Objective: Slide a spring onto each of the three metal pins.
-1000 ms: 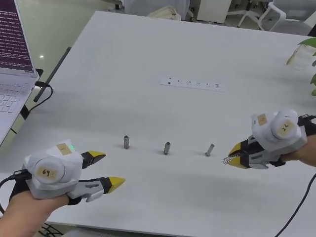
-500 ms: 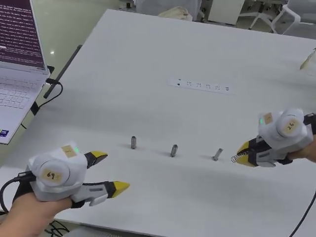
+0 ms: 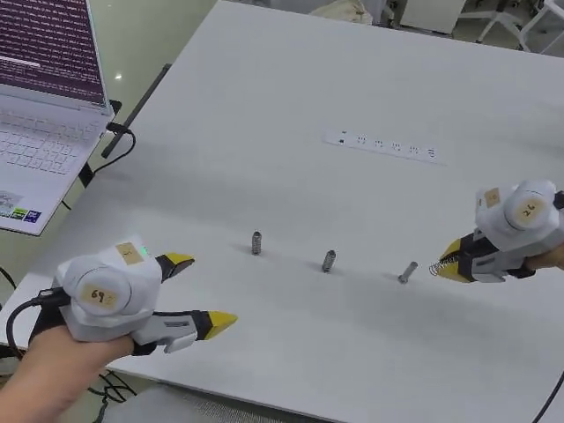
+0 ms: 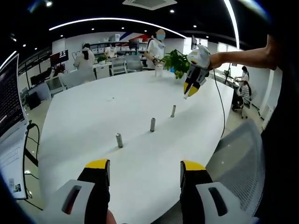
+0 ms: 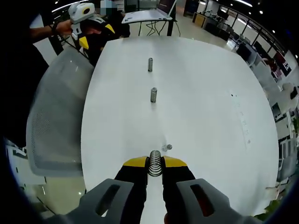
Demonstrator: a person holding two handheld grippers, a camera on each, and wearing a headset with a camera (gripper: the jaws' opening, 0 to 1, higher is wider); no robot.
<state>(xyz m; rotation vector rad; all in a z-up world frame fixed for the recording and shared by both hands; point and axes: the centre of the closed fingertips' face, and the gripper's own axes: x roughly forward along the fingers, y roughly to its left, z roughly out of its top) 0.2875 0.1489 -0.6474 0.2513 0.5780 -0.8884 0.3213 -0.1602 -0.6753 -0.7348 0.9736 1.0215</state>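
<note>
Right gripper view first: what has the right gripper [image 5: 155, 161] got?

Its yellow tips are pinched on a spring [image 5: 155, 168], coil pointing ahead. It is held above the table [image 3: 291, 88], just short of the near pin [image 5: 169, 147], which looks bare.

And the risk?

The spring's axis sits a little to one side of that pin, and in the head view the near pin [image 3: 408, 272] seems to lean. I judge the coil mouth could catch the pin's tip and buckle, or pop out of the pinch and roll away.

The other two?

Both the middle pin [image 5: 153, 94] and the far pin [image 5: 150, 64] look already sleeved; a wide sweep could knock them.

And the left gripper [image 4: 145, 168]?

Spread, empty, near the table edge and well apart from the pins. That is too far to steady anything.
</note>
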